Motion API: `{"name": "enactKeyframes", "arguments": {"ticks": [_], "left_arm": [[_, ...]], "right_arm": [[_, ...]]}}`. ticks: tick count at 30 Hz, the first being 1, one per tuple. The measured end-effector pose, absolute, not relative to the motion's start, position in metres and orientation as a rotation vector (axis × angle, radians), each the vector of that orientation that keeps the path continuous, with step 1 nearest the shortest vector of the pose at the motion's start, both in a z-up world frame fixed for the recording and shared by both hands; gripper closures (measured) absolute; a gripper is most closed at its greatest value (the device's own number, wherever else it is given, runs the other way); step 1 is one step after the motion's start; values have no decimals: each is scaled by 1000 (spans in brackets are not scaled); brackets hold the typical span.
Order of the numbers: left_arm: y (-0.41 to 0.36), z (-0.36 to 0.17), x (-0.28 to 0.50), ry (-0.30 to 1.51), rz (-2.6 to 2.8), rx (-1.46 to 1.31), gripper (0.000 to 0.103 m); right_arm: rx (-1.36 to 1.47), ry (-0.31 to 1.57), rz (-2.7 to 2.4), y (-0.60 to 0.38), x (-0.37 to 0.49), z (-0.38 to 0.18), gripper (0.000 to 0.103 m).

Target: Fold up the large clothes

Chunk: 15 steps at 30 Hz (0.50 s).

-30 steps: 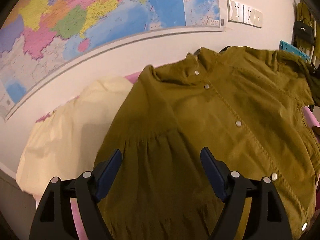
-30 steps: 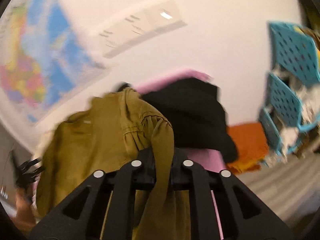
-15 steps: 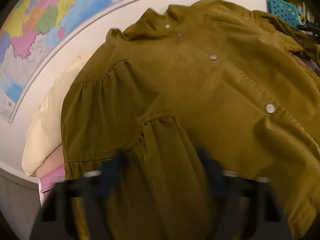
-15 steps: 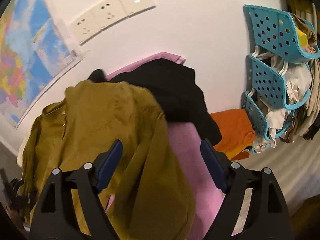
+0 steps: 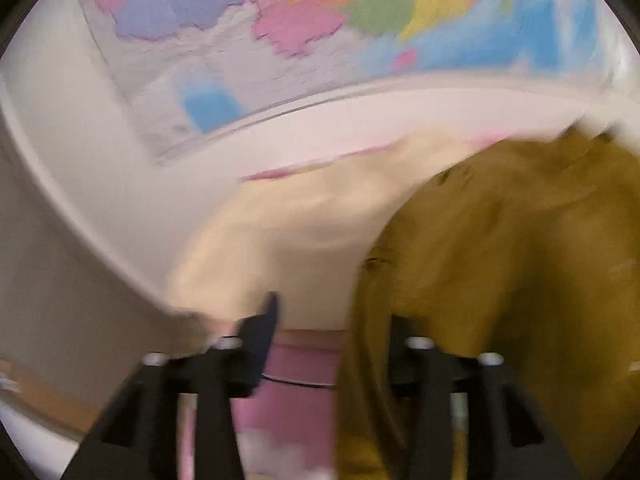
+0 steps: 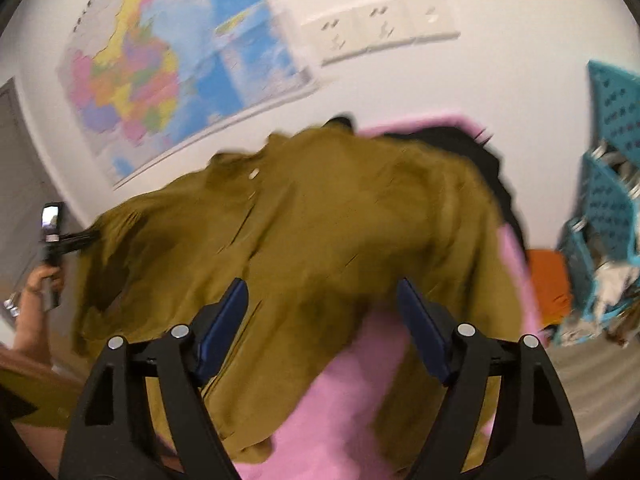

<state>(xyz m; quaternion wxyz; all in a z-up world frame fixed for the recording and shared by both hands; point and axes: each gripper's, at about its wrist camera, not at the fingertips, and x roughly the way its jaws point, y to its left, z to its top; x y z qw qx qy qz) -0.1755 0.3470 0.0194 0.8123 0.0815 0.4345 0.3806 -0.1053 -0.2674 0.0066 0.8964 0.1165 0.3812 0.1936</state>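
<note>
Right wrist view — open right hand-held gripper [image 6: 322, 312] over olive shirt [image 6: 320, 232] on pink surface [image 6: 352, 400], map [image 6: 176, 68] behind; left's state unclear.

A wall map [image 6: 176, 68], outlets [image 6: 380, 28] and teal baskets [image 6: 608, 200].

Olive shirt [image 6: 320, 240] — matt woven cloth; pink sheet [image 6: 348, 400] soft and matt; wall map [image 6: 180, 60] — glossy paper.

Olive-brown snap-button shirt [image 6: 320, 240] — spread rumpled across mid-frame, collar toward the upper centre, hem lower left — over pink.
</note>
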Motion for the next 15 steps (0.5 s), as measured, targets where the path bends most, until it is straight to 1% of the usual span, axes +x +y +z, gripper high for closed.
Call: {"name": "enactKeyframes", "arguments": {"ticks": [1,3,5,6,9,11,12,15], "left_arm": [[347,9,-174,950,839,232,40],[343,-13,-173,997,831,263,40],[332,-17,-179,973,782,227,41],[324,-10,-186,932,718,181,40],[309,25,-216,743,513,17,26],[296,46,-233,639,368,-50,25],[287,51,-241,608,284,-64,21],[249,45,-249,619,160,-10,20]], "right_arm": [[250,808,414,-264,-108,0,27],[270,850,434,-257,-115,-19,27],[305,872,456,-253,-126,-33,26],[320,873,466,-253,-130,-36,24],[387,870,514,-253,-152,-43,21],[405,865,546,-250,-165,-45,20],[414,865,570,-248,-172,-48,20],[422,873,612,-236,-190,-59,20]]}}
